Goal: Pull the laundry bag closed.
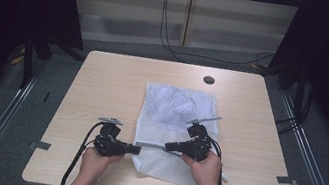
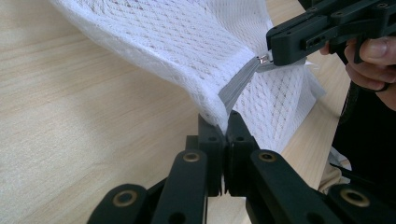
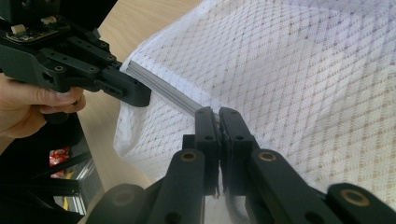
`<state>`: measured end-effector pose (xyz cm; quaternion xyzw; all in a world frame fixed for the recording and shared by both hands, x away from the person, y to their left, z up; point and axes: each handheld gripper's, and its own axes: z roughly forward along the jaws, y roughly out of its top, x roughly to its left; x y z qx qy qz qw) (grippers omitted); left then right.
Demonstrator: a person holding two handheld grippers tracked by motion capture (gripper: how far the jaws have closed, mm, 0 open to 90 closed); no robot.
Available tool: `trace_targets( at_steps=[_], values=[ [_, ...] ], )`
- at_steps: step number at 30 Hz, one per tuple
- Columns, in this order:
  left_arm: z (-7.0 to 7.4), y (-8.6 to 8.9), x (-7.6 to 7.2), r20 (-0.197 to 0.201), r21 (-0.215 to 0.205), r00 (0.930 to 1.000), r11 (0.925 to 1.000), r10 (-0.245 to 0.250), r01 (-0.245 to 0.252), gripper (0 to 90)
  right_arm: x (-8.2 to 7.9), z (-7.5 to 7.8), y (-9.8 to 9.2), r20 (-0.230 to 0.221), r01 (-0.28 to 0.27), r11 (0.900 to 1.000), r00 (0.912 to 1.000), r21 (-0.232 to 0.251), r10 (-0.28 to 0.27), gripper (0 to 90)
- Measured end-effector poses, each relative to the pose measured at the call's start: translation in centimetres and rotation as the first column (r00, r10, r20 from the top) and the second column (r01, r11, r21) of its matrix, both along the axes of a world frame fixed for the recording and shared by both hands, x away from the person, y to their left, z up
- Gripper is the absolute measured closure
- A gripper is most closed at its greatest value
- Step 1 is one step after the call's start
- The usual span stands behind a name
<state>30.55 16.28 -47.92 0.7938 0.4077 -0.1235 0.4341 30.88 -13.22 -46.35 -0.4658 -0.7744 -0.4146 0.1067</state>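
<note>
The left gripper (image 2: 227,122) was clamped on the mesh bag's (image 1: 177,107) corner, and the right gripper (image 3: 219,113) on its zipper (image 2: 239,81). A hard pull could have slipped the thin mesh free.

The left gripper (image 2: 227,122) pinches the white net bag (image 2: 187,46) at its grey zipper (image 2: 238,84), above the table (image 2: 70,140).

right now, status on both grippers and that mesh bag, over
Left gripper shut on the mesh bag at its zipper end. Right gripper shut on the zipper pull end. Bag lies flat on the table. Nothing in the way.
</note>
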Motion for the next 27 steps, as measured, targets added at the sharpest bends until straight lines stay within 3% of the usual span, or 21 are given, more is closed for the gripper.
trace_targets(
  at_steps=[27],
  values=[
    [0.1,0.3,0.1,-0.002,-0.006,0.9999,0.9999,0.013,-0.013,88.3,-0.1,0.0,-1.1,0.003,0.014,1.0,0.9999,-0.007,-0.014,86.8]
  ],
)
